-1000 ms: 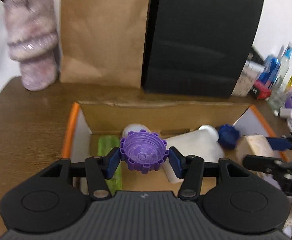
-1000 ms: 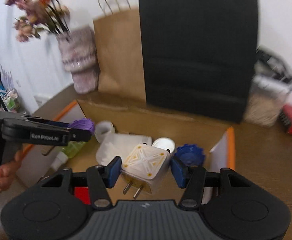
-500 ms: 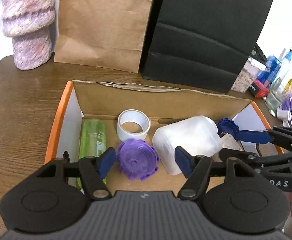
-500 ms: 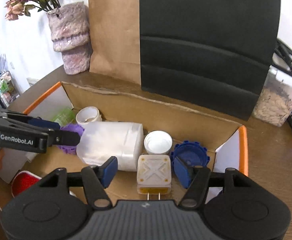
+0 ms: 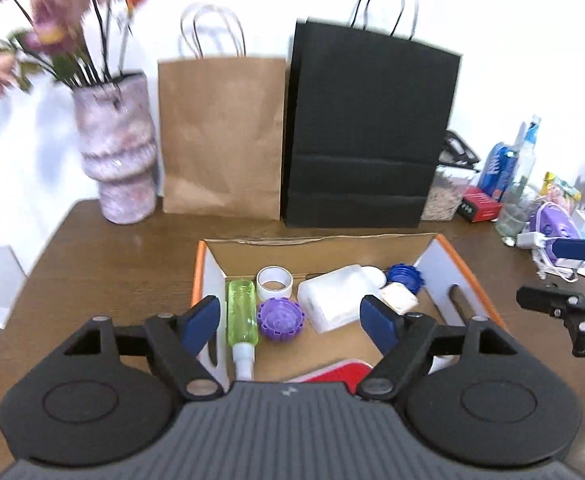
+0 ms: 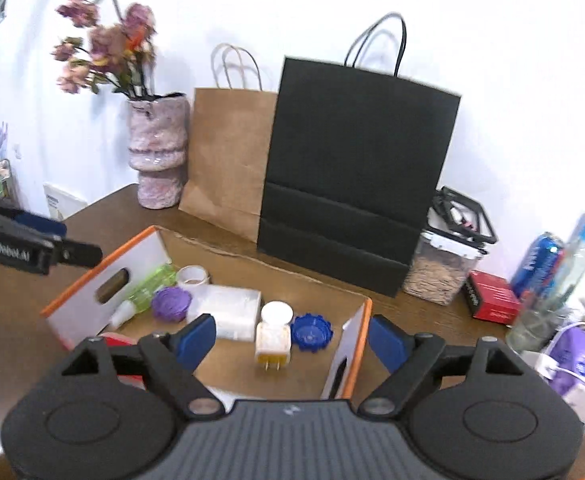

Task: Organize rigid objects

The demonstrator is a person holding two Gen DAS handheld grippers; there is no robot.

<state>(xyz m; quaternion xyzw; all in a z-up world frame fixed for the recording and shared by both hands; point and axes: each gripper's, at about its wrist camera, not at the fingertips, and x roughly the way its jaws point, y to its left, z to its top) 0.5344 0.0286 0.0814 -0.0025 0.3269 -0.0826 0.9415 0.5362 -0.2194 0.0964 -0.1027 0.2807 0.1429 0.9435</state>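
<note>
An orange-edged cardboard box (image 5: 200, 264) (image 6: 366, 312) lies open on the wooden table. Inside it rest a purple cap (image 5: 280, 319) (image 6: 171, 303), a green spray bottle (image 5: 242, 320) (image 6: 148, 286), a tape roll (image 5: 274, 281), a white container (image 5: 334, 302) (image 6: 228, 310), a blue cap (image 5: 404, 276) (image 6: 312, 332) and a cream plug adapter (image 5: 399, 297) (image 6: 273, 343). My left gripper (image 5: 292, 320) hovers above and in front of the box, jaws opening, nothing between them. My right gripper (image 6: 292, 340) also hangs above the box, jaws opening and empty.
A brown paper bag (image 5: 222, 136) and a black paper bag (image 5: 368, 136) stand behind the box, beside a vase of flowers (image 5: 118, 152). Bottles, a red box (image 6: 492, 296) and a jar (image 6: 444, 264) crowd the table's right side. A red item (image 5: 332, 372) sits at the box's near end.
Both grippers let go: the purple cap and the plug adapter now lie in the box. Both grippers opened wider and pulled up and back from the box.
</note>
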